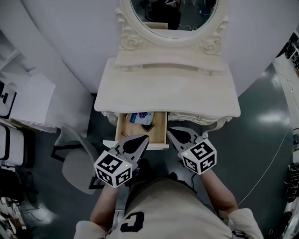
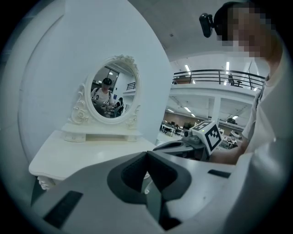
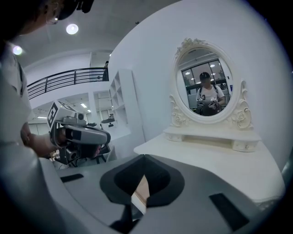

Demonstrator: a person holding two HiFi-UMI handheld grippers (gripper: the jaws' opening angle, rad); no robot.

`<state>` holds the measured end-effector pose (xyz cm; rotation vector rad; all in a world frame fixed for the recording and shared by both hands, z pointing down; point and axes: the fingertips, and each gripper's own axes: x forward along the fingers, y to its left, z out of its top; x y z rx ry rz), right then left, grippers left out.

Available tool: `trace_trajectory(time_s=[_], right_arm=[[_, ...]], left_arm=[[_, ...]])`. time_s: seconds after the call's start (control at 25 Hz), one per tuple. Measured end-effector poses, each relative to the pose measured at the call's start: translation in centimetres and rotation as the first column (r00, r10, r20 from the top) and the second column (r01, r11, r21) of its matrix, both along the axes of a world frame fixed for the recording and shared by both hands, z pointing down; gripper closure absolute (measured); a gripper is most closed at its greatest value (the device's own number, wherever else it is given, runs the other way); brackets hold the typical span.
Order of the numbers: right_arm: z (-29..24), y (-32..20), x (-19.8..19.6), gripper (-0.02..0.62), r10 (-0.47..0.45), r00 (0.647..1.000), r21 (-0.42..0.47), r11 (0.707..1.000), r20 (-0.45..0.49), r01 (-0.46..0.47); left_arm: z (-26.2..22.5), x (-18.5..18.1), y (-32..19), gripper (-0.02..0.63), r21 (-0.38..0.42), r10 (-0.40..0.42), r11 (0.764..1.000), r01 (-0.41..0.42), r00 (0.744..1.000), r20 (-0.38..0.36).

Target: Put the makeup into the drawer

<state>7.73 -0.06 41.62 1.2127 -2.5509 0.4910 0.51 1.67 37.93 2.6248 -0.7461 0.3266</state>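
Under the white vanity table [image 1: 168,91] a wooden drawer [image 1: 161,134] stands pulled out. In it lie a blue and white makeup pack [image 1: 141,117] and a small dark item [image 1: 147,126]. My left gripper [image 1: 144,137] hovers at the drawer's front edge, jaws together and empty. Just right of the drawer front is my right gripper [image 1: 169,131], also shut with nothing in it. In the left gripper view my own jaws [image 2: 147,154] meet at the tip, with the vanity top [image 2: 91,153] beyond. The right gripper view shows its jaws [image 3: 143,156] closed over a strip of the drawer's wood.
An oval mirror [image 1: 174,14] in an ornate frame stands at the back of the vanity top. A grey chair [image 1: 77,163] sits on the dark floor to the left. White shelving [image 1: 28,102] lines the left wall. Cables run along the floor at right.
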Motion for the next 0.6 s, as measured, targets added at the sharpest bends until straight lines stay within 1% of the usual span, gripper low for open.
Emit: trace_trajectory(time_s=[0.16, 0.28, 0.4, 0.6], right_arm=[[0.2, 2.8, 2.4, 0.568, -0.024, 0.999, -0.003, 1.000, 0.023, 0.024], [0.6, 4.4, 3.4, 0.568, -0.058, 0.998, -0.015, 0.998, 0.038, 0.058], [1.1, 5.4, 3.3, 0.568, -0.097, 0.994, -0.024, 0.995, 0.048, 0.098], [1.5, 6.7, 1.7, 0.568, -0.149, 0.987, -0.034, 0.988, 0.064, 0.152]], left_arm=[[0.0, 2.9, 2.7, 0.552, 0.000, -0.010, 1.000, 0.010, 1.000, 0.016], [0.4, 4.1, 4.6, 0.552, -0.007, -0.039, 0.999, 0.040, 0.999, 0.027], [0.9, 3.9, 6.1, 0.552, -0.018, -0.081, 0.996, 0.082, 0.996, 0.046], [1.6, 1.5, 7.9, 0.552, -0.038, -0.149, 0.988, 0.152, 0.986, 0.071]])
